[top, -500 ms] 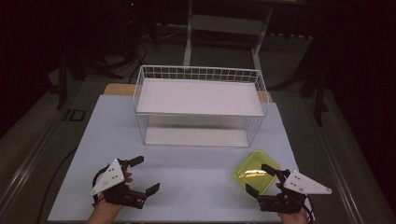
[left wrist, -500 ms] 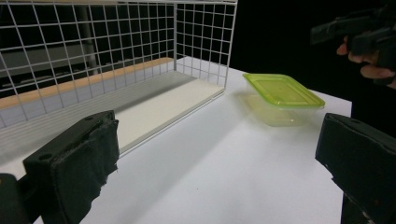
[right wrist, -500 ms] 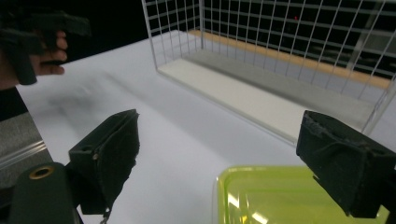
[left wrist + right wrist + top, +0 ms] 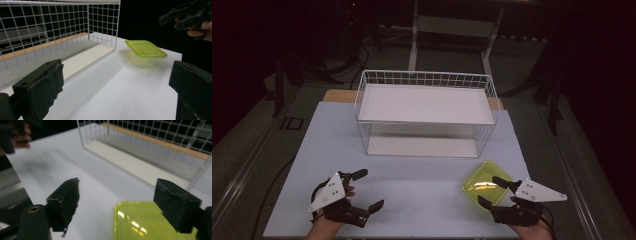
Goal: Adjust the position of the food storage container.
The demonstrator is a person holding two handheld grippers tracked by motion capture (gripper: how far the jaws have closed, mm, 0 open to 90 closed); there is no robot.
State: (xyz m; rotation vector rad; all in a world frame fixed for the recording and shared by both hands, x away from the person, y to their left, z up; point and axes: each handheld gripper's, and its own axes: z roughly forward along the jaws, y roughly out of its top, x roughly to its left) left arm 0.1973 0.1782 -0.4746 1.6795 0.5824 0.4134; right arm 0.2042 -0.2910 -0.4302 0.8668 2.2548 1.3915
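The green box [image 4: 485, 188] sits near the table's [image 4: 412, 180] front right corner, between the open right hand-held gripper's [image 4: 493, 190] jaws. It looks light, stiff, slippery: grip its side walls. The left hand-held gripper [image 4: 368, 189] is open, empty.

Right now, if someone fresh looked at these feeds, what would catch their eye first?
The bright green-lidded container at the table's near right, the only colour on the white tabletop. The right gripper stands open right at it, its jaws at the lid's near edge, not clamped. Behind sits a large white wire basket rack mid-table, while the left gripper waits open at the near left.
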